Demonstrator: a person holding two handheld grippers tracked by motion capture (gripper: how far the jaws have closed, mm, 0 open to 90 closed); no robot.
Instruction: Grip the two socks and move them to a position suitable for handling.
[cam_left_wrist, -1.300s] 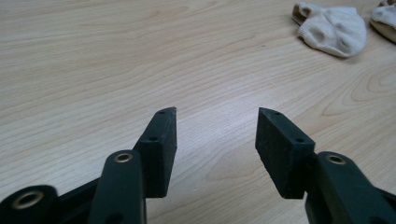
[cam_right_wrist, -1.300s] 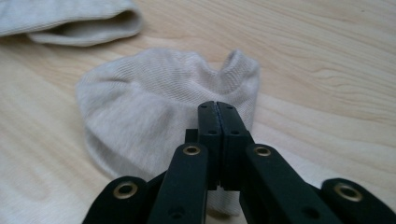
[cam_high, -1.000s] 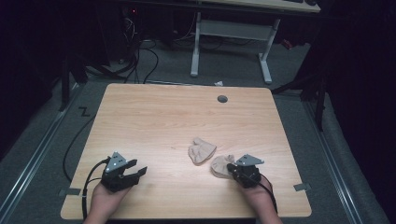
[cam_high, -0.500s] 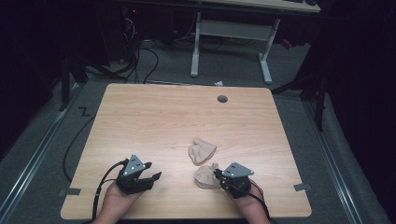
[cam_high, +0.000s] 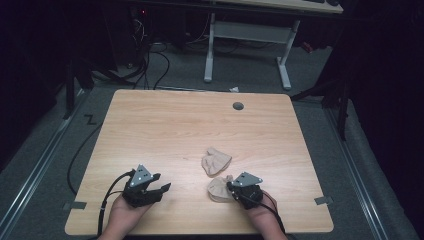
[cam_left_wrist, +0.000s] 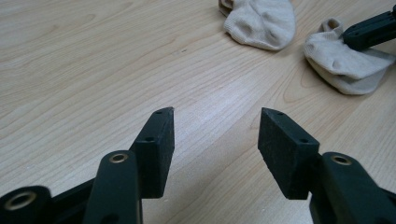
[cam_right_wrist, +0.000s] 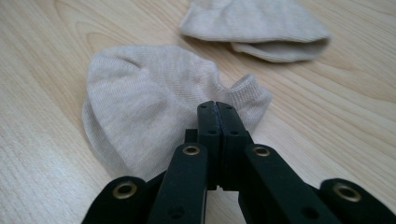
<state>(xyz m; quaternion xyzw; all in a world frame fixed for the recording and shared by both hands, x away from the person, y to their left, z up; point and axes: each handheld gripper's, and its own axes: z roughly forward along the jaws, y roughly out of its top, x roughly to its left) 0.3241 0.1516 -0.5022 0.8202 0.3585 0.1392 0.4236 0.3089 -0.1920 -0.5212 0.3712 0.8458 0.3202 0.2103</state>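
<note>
Two beige ankle socks lie on the wooden table (cam_high: 175, 125). The farther sock (cam_high: 216, 161) (cam_right_wrist: 254, 23) (cam_left_wrist: 261, 21) lies flat by itself. My right gripper (cam_high: 231, 189) (cam_right_wrist: 216, 105) is shut on the cuff edge of the nearer sock (cam_high: 218, 190) (cam_right_wrist: 144, 102), whose body bunches to the left of the closed jaws. The left gripper view also has this nearer sock (cam_left_wrist: 343, 63) with the right gripper's tip (cam_left_wrist: 348, 35) at its cuff. My left gripper (cam_high: 162, 189) (cam_left_wrist: 215, 114) is open over bare wood near the front left, with nothing between its jaws.
A round cable hole (cam_high: 238, 106) sits near the table's far edge. Behind the table stands a white desk frame (cam_high: 250, 35) with cables on the dark floor. Small tape strips (cam_high: 320, 200) mark the front corners. Bare wood separates the two grippers.
My right gripper has moved left and slightly toward the front edge, dragging the nearer sock with it. My left gripper has shifted right, toward the socks.
</note>
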